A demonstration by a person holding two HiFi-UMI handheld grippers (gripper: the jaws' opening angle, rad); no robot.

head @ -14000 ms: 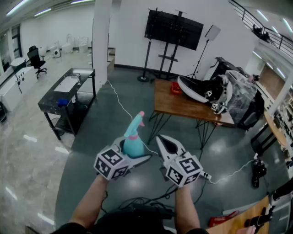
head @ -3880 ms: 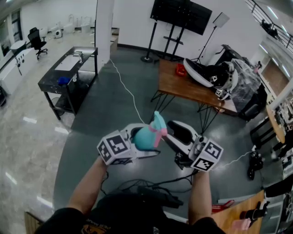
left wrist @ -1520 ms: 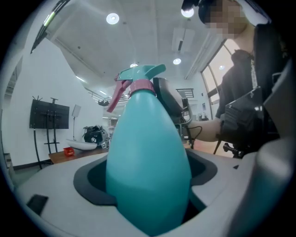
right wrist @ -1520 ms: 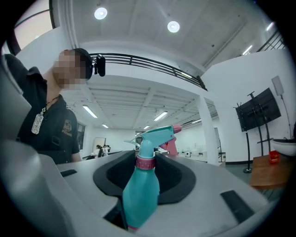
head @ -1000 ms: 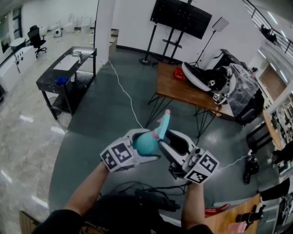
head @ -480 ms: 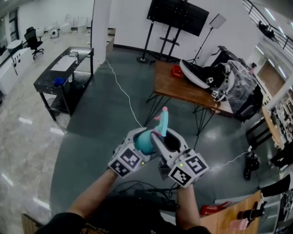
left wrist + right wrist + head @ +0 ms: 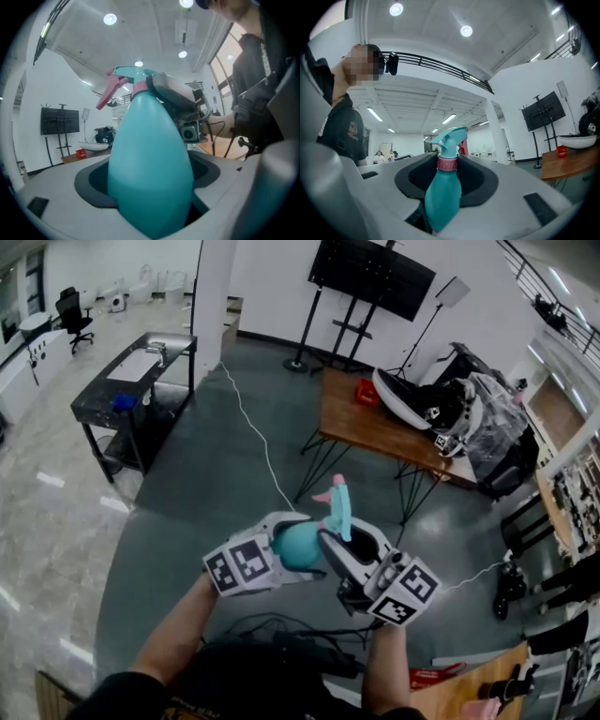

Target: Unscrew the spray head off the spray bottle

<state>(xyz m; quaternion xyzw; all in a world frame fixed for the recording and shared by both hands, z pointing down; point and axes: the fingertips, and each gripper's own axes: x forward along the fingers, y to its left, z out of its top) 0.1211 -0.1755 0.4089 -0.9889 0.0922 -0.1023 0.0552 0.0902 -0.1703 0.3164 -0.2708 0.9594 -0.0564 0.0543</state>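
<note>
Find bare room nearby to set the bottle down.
The wooden table is bare along its near side, on the side of the red box nearer the camera. Its far right side is crowded with piled gear.

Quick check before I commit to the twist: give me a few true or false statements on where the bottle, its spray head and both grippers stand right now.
1. The left gripper holds the teal spray bottle by its body. True.
2. The spray head is off the bottle. False: it sits on the neck, above the pink collar.
3. The right gripper is well clear of the bottle. False: the bottle's neck stands between its jaws, which are closing.
4. The trigger is pink. True.
5. The bottle rests on the wooden table. False: it is held in the air above the floor, nearer than the table.
</note>
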